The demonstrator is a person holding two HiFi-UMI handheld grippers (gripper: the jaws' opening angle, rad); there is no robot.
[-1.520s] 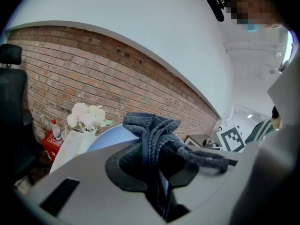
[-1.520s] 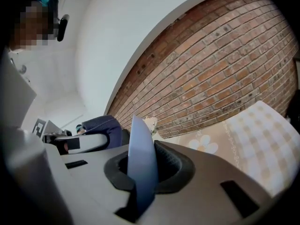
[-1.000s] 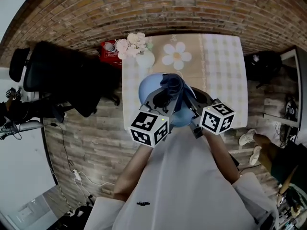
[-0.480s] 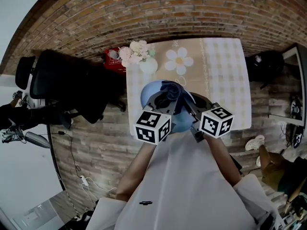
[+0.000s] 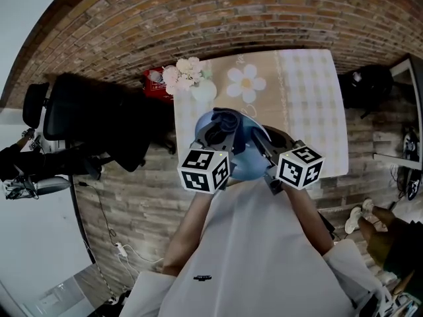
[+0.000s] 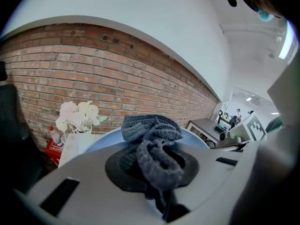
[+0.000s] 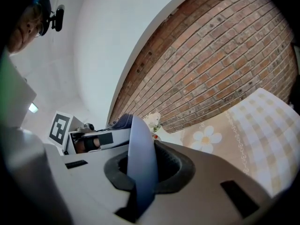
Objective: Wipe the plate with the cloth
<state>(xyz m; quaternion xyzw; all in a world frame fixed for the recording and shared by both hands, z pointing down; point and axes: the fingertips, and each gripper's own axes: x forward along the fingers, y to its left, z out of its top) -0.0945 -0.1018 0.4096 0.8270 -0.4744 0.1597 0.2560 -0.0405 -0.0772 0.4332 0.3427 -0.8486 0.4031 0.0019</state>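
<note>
Left gripper (image 6: pixel 160 193) jaws clamped on cloth (image 6: pixel 151 130); the wad sits dead ahead, on the plate (image 5: pixel 246 162) face's far side. Right gripper (image 7: pixel 139 193) jaws pinch the plate rim, seen edge-on. Plate is over the table (image 5: pixel 310 111) near edge, toward its left corner.

The head view looks steeply down from above the person's chest onto the worktop (image 5: pixel 310 104). The left gripper view rides low behind the left gripper (image 5: pixel 218 136) and faces roughly level towards the brick wall (image 6: pixel 93 74), with the cloth (image 6: pixel 152 144) very close to the lens. The right gripper view sits behind the right gripper (image 5: pixel 259 144), rolled sideways (wall and worktop slant across it), and sees the plate (image 7: pixel 140 168) edge-on. All three views share plate, cloth and flowers (image 5: pixel 185 71).
</note>
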